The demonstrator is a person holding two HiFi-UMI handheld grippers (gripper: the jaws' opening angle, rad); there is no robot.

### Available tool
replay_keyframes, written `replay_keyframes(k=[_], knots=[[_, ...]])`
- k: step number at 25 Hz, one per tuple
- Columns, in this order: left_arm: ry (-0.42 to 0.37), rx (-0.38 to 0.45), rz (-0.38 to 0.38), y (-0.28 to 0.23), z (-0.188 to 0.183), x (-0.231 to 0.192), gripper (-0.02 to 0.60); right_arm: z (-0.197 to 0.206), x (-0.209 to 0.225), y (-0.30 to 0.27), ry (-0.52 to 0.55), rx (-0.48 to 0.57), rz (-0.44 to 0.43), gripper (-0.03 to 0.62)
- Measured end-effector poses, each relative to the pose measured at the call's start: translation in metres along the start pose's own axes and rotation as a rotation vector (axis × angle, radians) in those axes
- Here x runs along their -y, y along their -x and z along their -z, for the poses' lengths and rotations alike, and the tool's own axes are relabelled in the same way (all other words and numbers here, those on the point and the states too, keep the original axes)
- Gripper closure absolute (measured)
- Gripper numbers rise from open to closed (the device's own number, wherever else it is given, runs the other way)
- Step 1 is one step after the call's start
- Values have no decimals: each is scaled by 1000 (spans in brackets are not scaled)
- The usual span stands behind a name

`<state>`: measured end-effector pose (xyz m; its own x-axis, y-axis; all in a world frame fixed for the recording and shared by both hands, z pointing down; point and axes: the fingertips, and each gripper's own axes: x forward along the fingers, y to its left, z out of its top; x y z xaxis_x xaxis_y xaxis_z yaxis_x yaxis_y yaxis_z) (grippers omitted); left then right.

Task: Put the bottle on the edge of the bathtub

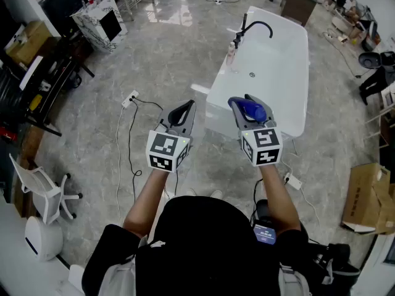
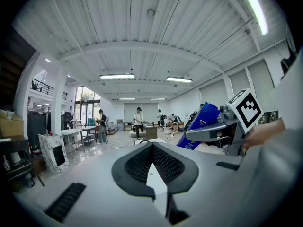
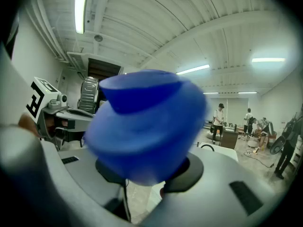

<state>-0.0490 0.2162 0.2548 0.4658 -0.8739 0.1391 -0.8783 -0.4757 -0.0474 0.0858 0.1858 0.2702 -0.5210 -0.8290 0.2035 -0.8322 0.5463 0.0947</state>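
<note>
The bottle is being carried over and has not yet been set down. The person stands on the floor [image 1: 173,54] a step short of the near end of the bathtub [image 1: 301,73], both tools held out in front at about waist height.

The right gripper [image 1: 247,102] has the blue bottle [image 1: 253,111]. Its fingers stand fairly wide apart and are clamped on the bottle's body, and the rounded blue end fills most of the right gripper view. Seen from above, the bottle hangs in the air just over the tub's near rim, not resting on it.

The left gripper [image 1: 185,108] is beside it, over the floor to the left of the tub. Its fingers [image 2: 132,167] are brought together at the tips with nothing between them. It looks to have no part in this step.

The tub's rim is a narrow white ledge all round. At the far left edge, by the black tap [image 1: 256,26], a small pale bottle [image 1: 231,53] already stands on it.

As I judge it, the next move is to carry the right gripper a little forward and down onto a bare stretch of the near or left edge. The bottle's base has to sit flat on the ledge before the fingers let go. The ledge is slim and the bottle is held at a tilt, so it needs righting first or it may tip into the tub or onto the floor.
</note>
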Motion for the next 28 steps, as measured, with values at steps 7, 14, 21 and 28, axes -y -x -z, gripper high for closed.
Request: replay_keyframes(k=[7, 14, 21, 28], knots=[[7, -13, 0, 5, 9, 4, 571, 5, 1, 3, -22, -1, 2, 424], [15, -11, 0, 7, 11, -3, 571, 3, -4, 0, -34, 6, -2, 424], [24, -21, 3, 0, 10, -7, 571, 0, 0, -5, -43, 0, -3, 424], [26, -21, 23, -22, 5, 13, 571, 8, 25, 5, -59, -6, 6, 424]])
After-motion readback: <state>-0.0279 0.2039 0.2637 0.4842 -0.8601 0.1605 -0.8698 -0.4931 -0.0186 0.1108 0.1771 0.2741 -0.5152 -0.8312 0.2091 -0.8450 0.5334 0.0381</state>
